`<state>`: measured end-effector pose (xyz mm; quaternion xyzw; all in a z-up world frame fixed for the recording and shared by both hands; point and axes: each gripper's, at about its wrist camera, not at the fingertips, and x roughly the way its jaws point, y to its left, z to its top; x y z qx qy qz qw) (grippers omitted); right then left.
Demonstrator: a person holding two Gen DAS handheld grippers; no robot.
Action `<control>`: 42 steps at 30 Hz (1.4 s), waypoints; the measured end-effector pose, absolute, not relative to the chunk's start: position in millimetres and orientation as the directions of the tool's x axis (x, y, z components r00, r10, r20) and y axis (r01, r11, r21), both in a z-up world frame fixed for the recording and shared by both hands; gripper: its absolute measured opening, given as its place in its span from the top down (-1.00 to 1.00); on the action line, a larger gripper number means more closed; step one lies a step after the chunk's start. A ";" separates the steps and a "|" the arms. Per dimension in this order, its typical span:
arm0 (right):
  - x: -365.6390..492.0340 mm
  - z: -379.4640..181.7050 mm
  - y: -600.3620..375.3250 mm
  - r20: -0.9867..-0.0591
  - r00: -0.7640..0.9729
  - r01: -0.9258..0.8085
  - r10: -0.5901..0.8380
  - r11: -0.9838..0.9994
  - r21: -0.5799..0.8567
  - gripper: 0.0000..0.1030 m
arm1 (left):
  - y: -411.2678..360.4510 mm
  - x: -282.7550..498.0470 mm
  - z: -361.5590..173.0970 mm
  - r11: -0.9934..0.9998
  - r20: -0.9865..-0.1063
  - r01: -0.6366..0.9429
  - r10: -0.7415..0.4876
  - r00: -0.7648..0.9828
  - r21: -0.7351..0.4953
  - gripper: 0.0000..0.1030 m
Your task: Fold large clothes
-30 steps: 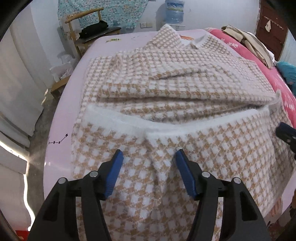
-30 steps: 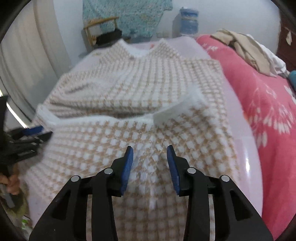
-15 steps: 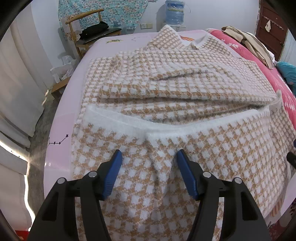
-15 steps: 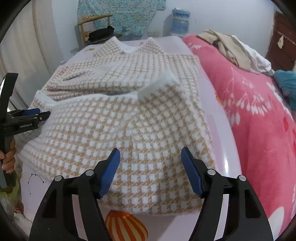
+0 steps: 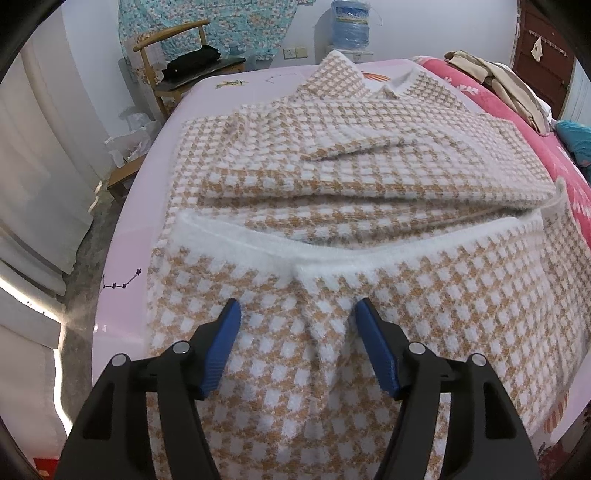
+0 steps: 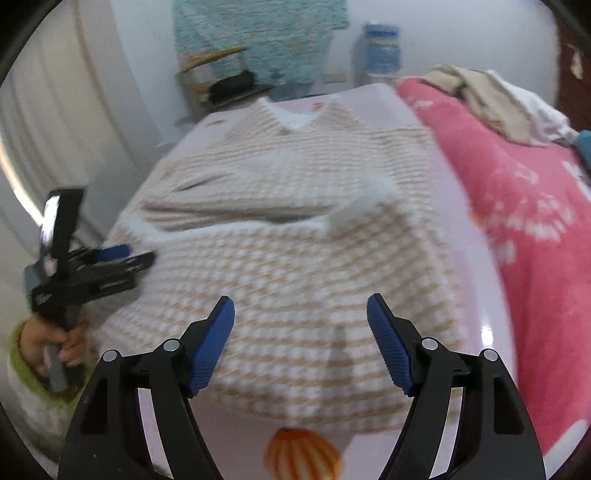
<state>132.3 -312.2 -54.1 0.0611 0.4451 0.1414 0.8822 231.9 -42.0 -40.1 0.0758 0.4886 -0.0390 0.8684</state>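
A large tan-and-white houndstooth sweater (image 5: 351, 192) lies on the pink bed sheet (image 5: 125, 251), its bottom part folded up with the white hem (image 5: 332, 254) across the middle. It also shows, blurred, in the right wrist view (image 6: 295, 236). My left gripper (image 5: 297, 314) is open and empty, just above the folded lower part. My right gripper (image 6: 300, 308) is open and empty over the sweater's near edge. The left gripper, held by a hand, shows in the right wrist view (image 6: 92, 258) at the sweater's left side.
A pink flowered blanket (image 6: 528, 206) covers the bed's right side, with beige clothes (image 5: 495, 81) piled on it. A wooden chair (image 5: 173, 66) with a black item, a water bottle (image 5: 351, 27) and white curtains (image 5: 40, 155) stand beyond and left of the bed.
My right gripper opened, let go of the sweater and drew back toward the near edge. My left gripper stayed open and almost still.
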 end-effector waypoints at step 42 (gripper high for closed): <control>551.3 -57.6 -359.7 -0.837 0.413 -0.009 0.358 0.921 0.389 -0.37 | -94.3 585.6 12.2 0.931 -0.815 0.137 -0.363 0.452 -0.339 -0.37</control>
